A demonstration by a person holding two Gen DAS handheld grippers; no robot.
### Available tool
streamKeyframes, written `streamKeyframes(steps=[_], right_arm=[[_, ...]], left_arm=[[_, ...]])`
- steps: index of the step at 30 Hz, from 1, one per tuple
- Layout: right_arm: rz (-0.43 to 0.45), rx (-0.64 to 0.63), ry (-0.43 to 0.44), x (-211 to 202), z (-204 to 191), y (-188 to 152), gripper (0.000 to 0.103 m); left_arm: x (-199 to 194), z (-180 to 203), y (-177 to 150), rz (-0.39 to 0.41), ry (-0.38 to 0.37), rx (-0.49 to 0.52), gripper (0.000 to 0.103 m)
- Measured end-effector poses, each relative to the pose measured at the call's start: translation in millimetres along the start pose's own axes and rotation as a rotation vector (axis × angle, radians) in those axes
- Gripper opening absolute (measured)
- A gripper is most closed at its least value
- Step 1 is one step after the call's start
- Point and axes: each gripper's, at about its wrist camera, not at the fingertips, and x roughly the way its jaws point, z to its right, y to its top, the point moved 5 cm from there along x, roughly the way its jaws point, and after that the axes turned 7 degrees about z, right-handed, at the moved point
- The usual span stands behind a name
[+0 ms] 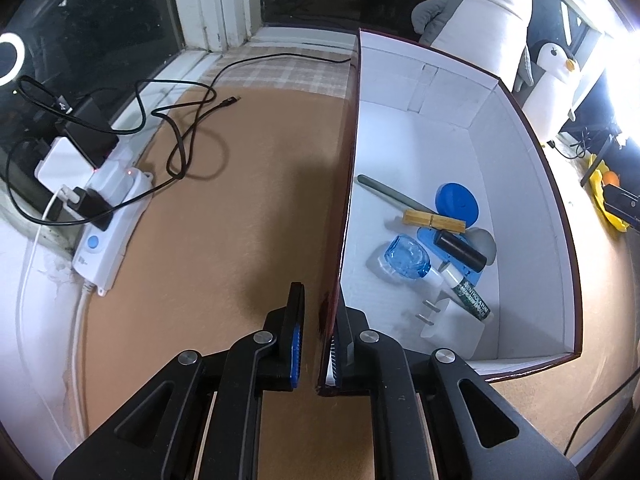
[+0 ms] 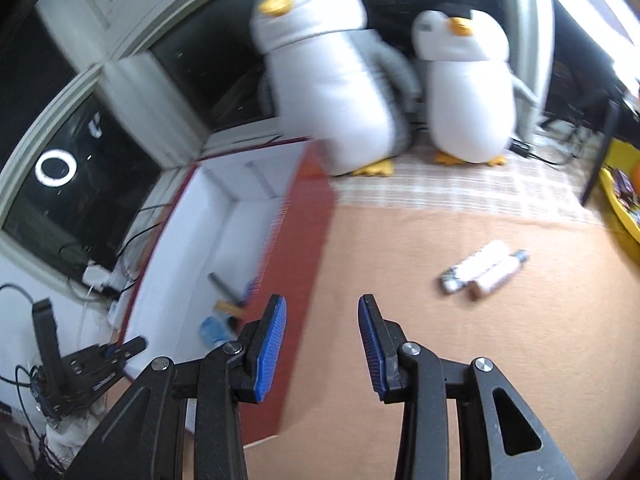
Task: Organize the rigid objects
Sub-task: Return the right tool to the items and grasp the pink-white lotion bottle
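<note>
A tan mat (image 1: 224, 208) covered the surface. The red box (image 1: 532, 184), white inside, filled the right half of the left wrist view. In its lower middle lay a blue lid (image 1: 457, 202), a blue dish (image 1: 407, 258), a white plug (image 1: 454, 326), a black cylinder (image 1: 460, 250), a clothespin (image 1: 435, 221) and a lip balm (image 1: 472, 300).

The left gripper (image 1: 320, 328) pinched the box's near-left wall.

The right gripper (image 2: 322, 344) stood spread and empty over the mat, two tubes (image 2: 484, 270) lying at right of centre.
</note>
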Motion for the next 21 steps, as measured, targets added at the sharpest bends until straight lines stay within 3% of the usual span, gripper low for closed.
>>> streamKeyframes(steps=[9, 21], right_arm=[[-0.041, 0.174, -0.093, 17.2, 91.1, 1.2, 0.034], [-0.107, 0.349, -0.125, 58.6, 156.2, -5.5, 0.034]], left_arm=[[-1.6, 1.9, -0.2, -0.011, 0.026, -0.001, 0.011], [-0.2, 3.4, 0.4, -0.035, 0.069, -0.001, 0.014]])
